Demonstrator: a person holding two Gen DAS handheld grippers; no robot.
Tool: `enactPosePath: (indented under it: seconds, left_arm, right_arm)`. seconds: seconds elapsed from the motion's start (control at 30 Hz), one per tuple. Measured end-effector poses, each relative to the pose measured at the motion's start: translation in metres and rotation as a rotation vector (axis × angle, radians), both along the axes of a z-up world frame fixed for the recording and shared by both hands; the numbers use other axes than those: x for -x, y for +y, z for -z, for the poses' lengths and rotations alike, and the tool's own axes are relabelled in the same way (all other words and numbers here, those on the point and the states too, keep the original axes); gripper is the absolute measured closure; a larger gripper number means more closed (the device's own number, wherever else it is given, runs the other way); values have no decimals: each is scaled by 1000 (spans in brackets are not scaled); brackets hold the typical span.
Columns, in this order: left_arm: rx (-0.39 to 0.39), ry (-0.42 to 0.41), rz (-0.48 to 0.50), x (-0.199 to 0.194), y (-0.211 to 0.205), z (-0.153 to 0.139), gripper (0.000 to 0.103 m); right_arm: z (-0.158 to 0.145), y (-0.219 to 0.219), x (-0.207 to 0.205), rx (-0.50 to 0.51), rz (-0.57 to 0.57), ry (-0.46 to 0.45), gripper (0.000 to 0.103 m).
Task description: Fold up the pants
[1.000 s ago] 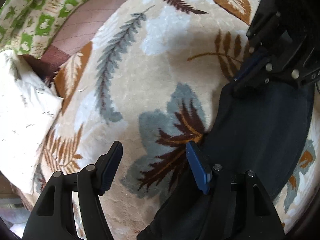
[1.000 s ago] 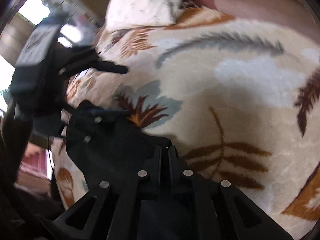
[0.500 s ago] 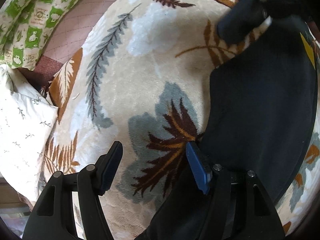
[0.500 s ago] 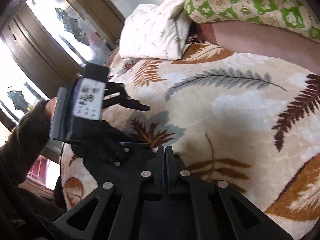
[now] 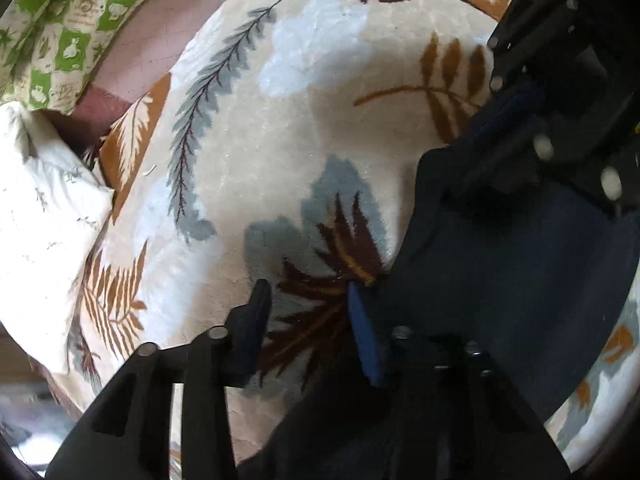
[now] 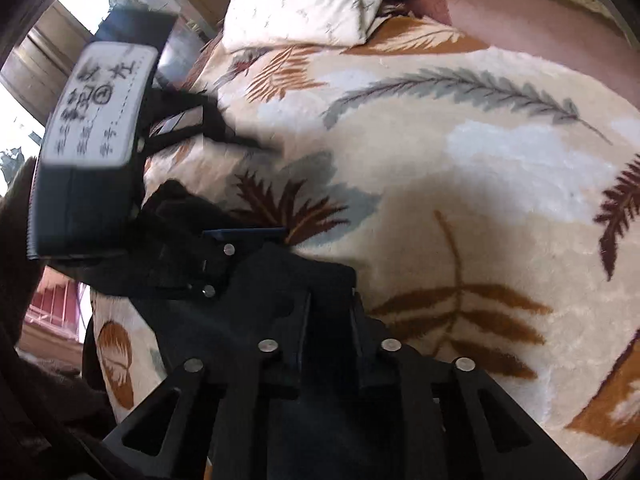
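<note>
- The dark pants (image 5: 520, 264) lie on a plush leaf-patterned blanket (image 5: 320, 120) spread over a bed, bunched toward the side nearest the person, with one corner of the cloth reaching out onto the cream pile.
- The left gripper (image 5: 306, 304) points steeply down at the edge of the pants. Its jaws have just been closing, yet a gap remains between them, and only blanket with a brown leaf shows in that gap. The blue-padded finger (image 5: 364, 332) sits right at the cloth's edge; I cannot tell whether it touches.
- The right gripper (image 6: 328, 312) hangs over the far corner of the pants. Its jaws have just been opening a little and stand narrowly parted, with dark cloth beneath and between them; whether the pads press on it I cannot tell.
- In the right wrist view the left tool's body carries a white label (image 6: 100, 104) with handwriting, and a dark sleeve (image 6: 16, 200) leads to it.
- A white pillow (image 5: 36, 240) lies beside the blanket, near a green-and-white patterned cover (image 5: 60, 24) and a strip of mauve sheet (image 5: 160, 40).
- A window (image 6: 76, 4) with a wooden frame stands beyond the bed.
</note>
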State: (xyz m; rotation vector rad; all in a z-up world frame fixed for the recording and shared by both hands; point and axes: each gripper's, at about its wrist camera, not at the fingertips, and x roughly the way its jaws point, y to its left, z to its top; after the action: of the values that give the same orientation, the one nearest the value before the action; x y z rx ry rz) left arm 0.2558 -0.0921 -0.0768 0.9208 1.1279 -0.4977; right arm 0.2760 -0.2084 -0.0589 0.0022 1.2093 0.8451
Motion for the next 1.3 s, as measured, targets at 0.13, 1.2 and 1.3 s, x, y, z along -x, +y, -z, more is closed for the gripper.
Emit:
enactPosePath:
  seconds: [0.13,1.2,1.3]
  left_arm:
    - [-34,-115,-65,-7,-10,-5,84]
    - [166,-171,-409,70,77,-44,59]
    - [238,-120,-454,94,76,-44,59]
  right_arm:
    - [-10,-3,0,46,70,-53,96]
    - [-57,-90,135,-106,524,-57,54]
    - [-59,-128,163,-87,603,-32,53]
